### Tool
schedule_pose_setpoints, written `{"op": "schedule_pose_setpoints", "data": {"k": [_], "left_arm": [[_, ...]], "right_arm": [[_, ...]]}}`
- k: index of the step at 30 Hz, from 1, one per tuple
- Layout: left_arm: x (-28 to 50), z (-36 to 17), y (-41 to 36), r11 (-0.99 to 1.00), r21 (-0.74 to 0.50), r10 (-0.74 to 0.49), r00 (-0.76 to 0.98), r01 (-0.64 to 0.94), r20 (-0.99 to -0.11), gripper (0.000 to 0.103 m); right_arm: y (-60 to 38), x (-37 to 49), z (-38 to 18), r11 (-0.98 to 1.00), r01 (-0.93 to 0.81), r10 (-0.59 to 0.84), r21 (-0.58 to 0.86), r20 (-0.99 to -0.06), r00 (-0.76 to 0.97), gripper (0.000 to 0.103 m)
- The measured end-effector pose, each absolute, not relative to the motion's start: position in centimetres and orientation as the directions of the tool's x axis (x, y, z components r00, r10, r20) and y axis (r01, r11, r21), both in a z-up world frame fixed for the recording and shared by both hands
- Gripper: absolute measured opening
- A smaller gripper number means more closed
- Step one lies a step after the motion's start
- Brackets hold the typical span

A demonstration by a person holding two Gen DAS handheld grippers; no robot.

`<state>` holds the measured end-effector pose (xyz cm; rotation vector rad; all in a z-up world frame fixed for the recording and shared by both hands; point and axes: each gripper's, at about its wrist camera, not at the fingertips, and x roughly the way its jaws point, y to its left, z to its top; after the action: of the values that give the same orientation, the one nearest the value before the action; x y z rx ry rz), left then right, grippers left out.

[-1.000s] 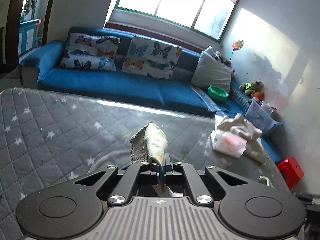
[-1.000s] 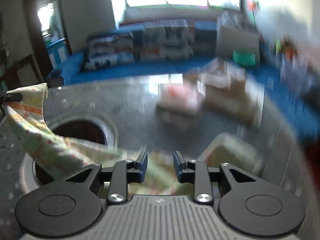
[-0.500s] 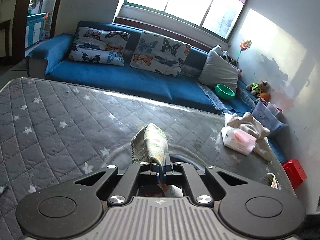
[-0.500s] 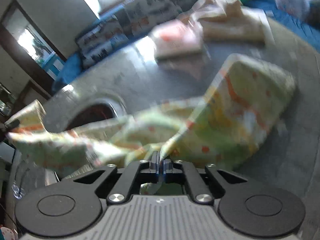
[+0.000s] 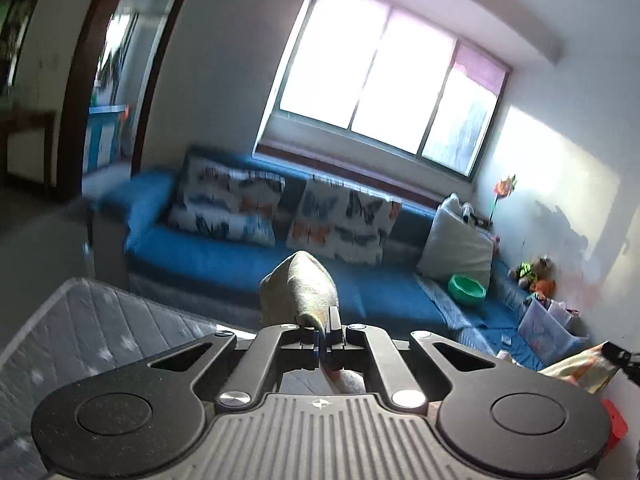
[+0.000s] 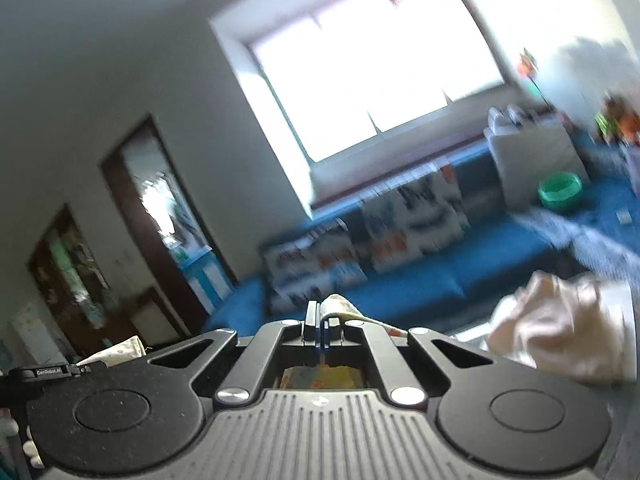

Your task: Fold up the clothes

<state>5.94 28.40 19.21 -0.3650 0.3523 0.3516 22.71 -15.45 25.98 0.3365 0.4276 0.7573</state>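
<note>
From the left wrist, the left hand-held gripper (image 5: 329, 334) is clamped on the garment (image 5: 298, 288) above the quilted bed (image 5: 100, 332), while from the right wrist the right hand-held gripper (image 6: 321, 330) pinches another corner, so I judge this the lift-and-spread step, calling next for laying it flat

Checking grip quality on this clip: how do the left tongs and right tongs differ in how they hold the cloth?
Left tongs pinch a thick hump of the patterned cloth that rises well above the tips; right tongs show only a thin edge of it curling over one fingertip. The left view is fairly sharp, the right blurred. Both are shut on the same cloth.
</note>
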Motion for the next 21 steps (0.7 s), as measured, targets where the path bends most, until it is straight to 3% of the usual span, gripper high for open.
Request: {"op": "schedule_pose_setpoints", "data": {"k": [4,12,15,17,21], "left_arm": [[2.3,17.8,27.5,0.888,-0.234,0.269,0.86,-0.396,-0.434,0.003],[-4.1,6.8,24.7,0.885,-0.159,0.225,0.701,-0.437,-0.677,0.004],[-5.8,2.1,23.9,0.872,-0.16,0.191,0.622,-0.463,-0.759,0.004],[-6.7,-0.1,24.1,0.85,-0.173,0.18,0.582,-0.498,-0.793,0.004],[-8.3,-1.9,24.8,0.81,-0.162,0.215,0.542,-0.563,-0.812,0.004]], "right_arm": [[-17.0,20.8,24.9,0.671,-0.61,0.739,0.422,-0.314,0.596,0.001],[-18.8,14.6,14.3,0.691,-0.627,0.663,0.358,-0.659,0.355,0.002],[-19.3,12.3,10.5,0.689,-0.625,0.619,0.366,-0.746,0.246,0.007],[-20.0,11.1,8.8,0.691,-0.62,0.596,0.37,-0.778,0.199,0.023],[-22.0,9.4,7.2,0.72,-0.594,0.542,0.359,-0.826,0.156,0.027]]}}
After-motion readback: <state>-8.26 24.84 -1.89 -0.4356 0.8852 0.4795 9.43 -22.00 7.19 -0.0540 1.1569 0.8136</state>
